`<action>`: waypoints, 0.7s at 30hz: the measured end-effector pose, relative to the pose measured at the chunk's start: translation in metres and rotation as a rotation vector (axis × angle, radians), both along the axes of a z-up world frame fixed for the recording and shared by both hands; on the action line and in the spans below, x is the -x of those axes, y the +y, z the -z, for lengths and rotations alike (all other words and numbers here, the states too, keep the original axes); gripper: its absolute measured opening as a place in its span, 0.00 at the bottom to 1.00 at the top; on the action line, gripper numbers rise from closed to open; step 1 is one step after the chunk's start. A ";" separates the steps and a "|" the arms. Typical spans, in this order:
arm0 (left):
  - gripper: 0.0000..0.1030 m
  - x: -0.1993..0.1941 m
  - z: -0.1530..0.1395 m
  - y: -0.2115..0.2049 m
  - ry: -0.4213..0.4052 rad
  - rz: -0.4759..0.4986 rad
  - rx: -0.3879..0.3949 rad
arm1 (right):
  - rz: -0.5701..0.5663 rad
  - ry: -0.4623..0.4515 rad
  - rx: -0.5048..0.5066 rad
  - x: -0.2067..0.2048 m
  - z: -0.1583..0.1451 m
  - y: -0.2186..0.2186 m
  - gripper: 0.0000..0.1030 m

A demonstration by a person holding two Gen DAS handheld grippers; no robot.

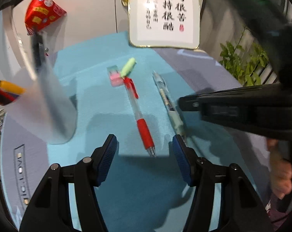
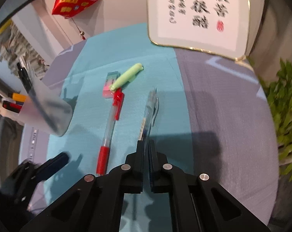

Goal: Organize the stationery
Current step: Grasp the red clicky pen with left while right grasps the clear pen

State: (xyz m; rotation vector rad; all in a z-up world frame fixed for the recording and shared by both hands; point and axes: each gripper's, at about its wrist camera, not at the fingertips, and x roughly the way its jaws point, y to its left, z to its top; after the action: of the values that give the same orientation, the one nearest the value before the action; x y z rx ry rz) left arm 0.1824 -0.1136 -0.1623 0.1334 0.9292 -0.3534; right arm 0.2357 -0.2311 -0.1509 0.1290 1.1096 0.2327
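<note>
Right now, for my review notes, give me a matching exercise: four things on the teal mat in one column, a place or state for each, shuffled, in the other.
Things:
1. red pen
2. clear pen
3. green highlighter
4. frosted pen cup

Places or states:
A. leaning across the pink eraser
B. clamped at its near end by the shut right tool
C. already holding pens, at the mat's left edge
D. lying free ahead of the open left tool

Pairs: 1-D, 2-B, 3-A, 4-C

free: bare teal mat (image 1: 99, 100) between | blocked: frosted pen cup (image 1: 55, 104), red pen (image 1: 140, 116)
</note>
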 end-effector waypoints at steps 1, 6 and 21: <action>0.50 -0.003 0.002 0.000 0.008 -0.004 0.002 | 0.013 0.000 -0.017 0.002 0.000 -0.006 0.05; 0.09 -0.015 0.006 0.004 0.011 -0.036 0.004 | 0.064 0.007 -0.114 0.005 -0.003 -0.029 0.06; 0.10 0.042 -0.007 0.053 0.059 -0.035 0.012 | -0.041 -0.032 0.124 -0.011 0.006 0.038 0.13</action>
State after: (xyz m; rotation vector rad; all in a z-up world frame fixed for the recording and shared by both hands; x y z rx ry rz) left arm 0.1407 -0.0606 -0.1558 0.0962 0.9860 -0.3321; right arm 0.2462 -0.1926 -0.1567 -0.0074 1.0927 0.2013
